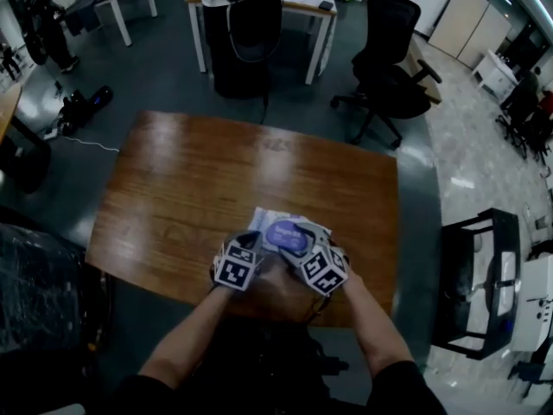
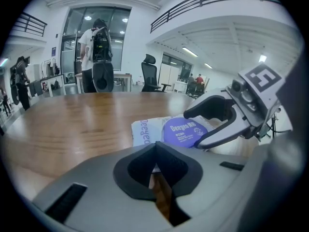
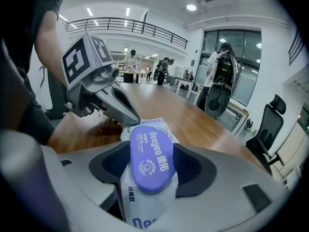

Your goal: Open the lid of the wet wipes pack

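On a wooden table (image 1: 186, 188), close to its near edge, a white wet wipes pack (image 3: 145, 209) lies flat with its purple lid (image 3: 150, 156) closed. The lid reads "Deeyeo" beside Chinese characters, and the same name runs along the wrapper. The right gripper (image 3: 149, 164) stands with its jaws spread wide to either side of the lid, not gripping it. The left gripper (image 2: 155, 149) has its jaws drawn together, tips at the pack's edge; whether they pinch the wrapper cannot be told. Bare wood stretches well beyond the pack and to both sides. A black office chair (image 1: 390, 54) stands apart from the table's far corner.
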`<action>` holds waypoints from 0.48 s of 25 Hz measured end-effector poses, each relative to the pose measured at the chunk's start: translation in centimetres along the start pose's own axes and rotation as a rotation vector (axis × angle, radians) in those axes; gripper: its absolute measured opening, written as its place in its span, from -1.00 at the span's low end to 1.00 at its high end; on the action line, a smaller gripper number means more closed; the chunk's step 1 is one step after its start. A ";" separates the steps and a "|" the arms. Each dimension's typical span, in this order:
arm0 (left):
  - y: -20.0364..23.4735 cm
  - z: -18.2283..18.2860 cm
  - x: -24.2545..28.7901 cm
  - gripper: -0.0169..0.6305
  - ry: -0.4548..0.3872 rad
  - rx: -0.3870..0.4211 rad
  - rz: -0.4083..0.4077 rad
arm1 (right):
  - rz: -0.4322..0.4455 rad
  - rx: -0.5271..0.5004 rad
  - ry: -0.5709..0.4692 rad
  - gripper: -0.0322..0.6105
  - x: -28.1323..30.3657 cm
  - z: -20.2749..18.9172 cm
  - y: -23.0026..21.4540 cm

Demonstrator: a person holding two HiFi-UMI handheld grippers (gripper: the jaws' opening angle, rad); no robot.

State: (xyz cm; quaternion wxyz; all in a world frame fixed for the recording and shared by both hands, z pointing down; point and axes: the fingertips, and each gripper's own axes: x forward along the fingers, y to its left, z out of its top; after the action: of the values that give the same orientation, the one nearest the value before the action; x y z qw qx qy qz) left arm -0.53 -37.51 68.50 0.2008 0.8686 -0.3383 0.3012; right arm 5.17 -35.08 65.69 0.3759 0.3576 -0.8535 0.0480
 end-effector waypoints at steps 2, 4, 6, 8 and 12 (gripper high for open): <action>0.0 -0.3 0.3 -0.96 0.015 -0.015 0.006 | 0.020 -0.015 0.002 0.01 0.2 -0.1 0.3; 0.1 -0.7 0.4 -0.96 0.029 -0.031 0.017 | 0.031 -0.028 0.003 0.01 0.4 -0.3 0.6; 0.3 -0.9 0.6 -0.96 0.041 -0.046 0.027 | 0.039 -0.049 -0.006 0.01 0.6 -0.2 0.6; 0.3 -0.9 0.8 -0.96 0.050 -0.054 0.031 | 0.053 -0.062 -0.013 0.01 0.6 -0.1 0.5; 0.2 -1.0 1.0 -0.96 0.053 -0.066 0.035 | 0.111 -0.001 0.009 -0.04 0.7 -0.9 0.4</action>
State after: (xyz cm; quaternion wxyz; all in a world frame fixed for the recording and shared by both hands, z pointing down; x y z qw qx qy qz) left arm -0.45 -37.51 69.96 0.2331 0.8472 -0.3576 0.3162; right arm 5.14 -34.88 66.92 0.3769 0.3092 -0.8703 0.0698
